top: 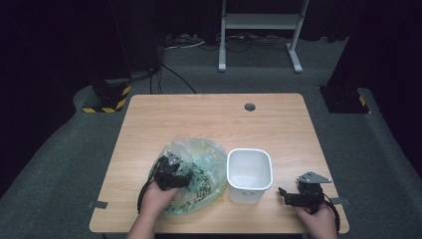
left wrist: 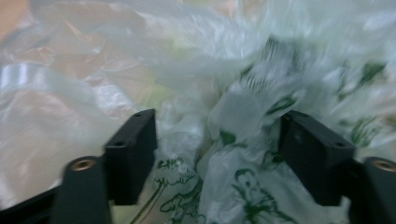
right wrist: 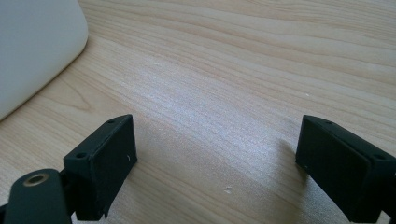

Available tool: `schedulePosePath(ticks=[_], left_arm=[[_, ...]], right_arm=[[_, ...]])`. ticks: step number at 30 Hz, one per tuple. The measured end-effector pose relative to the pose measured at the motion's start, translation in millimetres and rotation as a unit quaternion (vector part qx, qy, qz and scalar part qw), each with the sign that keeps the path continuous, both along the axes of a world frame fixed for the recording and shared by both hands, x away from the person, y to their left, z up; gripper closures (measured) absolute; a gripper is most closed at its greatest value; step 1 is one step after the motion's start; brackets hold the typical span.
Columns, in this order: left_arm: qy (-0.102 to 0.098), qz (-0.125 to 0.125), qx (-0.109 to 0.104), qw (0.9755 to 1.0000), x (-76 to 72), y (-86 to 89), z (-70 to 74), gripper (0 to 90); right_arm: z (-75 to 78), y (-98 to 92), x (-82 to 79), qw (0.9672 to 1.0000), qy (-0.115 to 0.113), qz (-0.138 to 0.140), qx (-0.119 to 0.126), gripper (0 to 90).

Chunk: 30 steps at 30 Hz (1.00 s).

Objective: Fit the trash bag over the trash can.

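We are setting our left gripper (top: pixel 185 179), jaws spread around crumpled film, into the plastic bag (top: pixel 199 162) at lower centre to grab it, while our right gripper (top: pixel 284 195) is waiting spread over the counter (top: pixel 209 117) beside the white bin (top: pixel 250 175).

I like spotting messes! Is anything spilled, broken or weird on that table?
Nothing is spilled or broken. The plastic bag lies crumpled in a heap beside the upright white bin, not inside it. The left gripper has bag folds between its jaws.

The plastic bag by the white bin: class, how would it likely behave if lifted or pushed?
The plastic bag is thin and crumpled, so it would probably sag and fold rather than hold shape. Its translucent film looks light, likely bunching when pushed. The left claw straddles loose folds that may slip.
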State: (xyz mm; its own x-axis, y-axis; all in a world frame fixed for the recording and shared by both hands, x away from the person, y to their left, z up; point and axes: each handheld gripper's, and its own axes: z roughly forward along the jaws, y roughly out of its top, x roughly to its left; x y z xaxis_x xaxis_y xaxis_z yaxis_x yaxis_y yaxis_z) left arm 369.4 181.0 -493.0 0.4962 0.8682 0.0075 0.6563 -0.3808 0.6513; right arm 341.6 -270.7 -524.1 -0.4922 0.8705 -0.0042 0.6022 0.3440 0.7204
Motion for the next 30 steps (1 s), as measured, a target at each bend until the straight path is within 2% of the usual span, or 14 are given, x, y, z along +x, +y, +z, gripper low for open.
schedulePosePath(ticks=[3,7,8,9,11,14,17,24,27,30], left_arm=[[0.016,-0.003,-0.002,0.9999,1.7,-0.7,-10.1,41.4],[0.017,-0.001,-0.006,0.9998,-1.9,-1.6,-15.6,57.9],[0.01,-0.003,-0.005,0.9999,-5.3,-1.7,-15.9,57.9],[0.009,-0.005,-0.006,0.9999,-6.9,-1.9,-15.9,68.3],[-0.007,-0.005,-0.005,0.9999,-11.4,-2.4,-15.4,76.5],[-0.04,-0.003,-0.022,0.999,-19.1,-0.5,-12.1,81.6],[-0.079,-0.002,-0.037,0.9961,-27.6,1.6,-6.0,83.1],[-0.136,0.01,-0.074,0.9879,-44.3,9.7,5.1,83.2],[-0.154,0.019,-0.09,0.9838,-50.7,14.9,8.7,83.1],[-0.178,0.025,-0.106,0.9779,-57.0,20.4,13.1,83.1]], right_arm=[[0.0,-0.1,-0.2,1.0,0.0,0.0,0.0,12.0],[-0.1,-0.1,-0.5,1.0,-0.001,0.001,0.0,12.0],[0.0,-0.1,-0.5,1.0,-0.001,0.0,0.0,12.0],[0.0,-0.1,-0.5,1.0,-0.001,0.0,0.0,12.0],[0.0,0.0,-0.6,1.0,-0.001,0.0,0.0,12.0],[0.0,0.1,-1.1,1.0,-0.001,-0.001,0.0,12.1],[-0.1,0.1,-1.4,1.0,-0.001,-0.002,0.0,12.1],[-0.1,0.1,-1.4,1.0,-0.001,-0.001,0.0,12.1],[-0.2,0.1,-1.4,1.0,-0.002,-0.002,0.0,12.1],[-0.1,0.2,-1.6,1.0,-0.001,-0.002,0.0,12.1]])
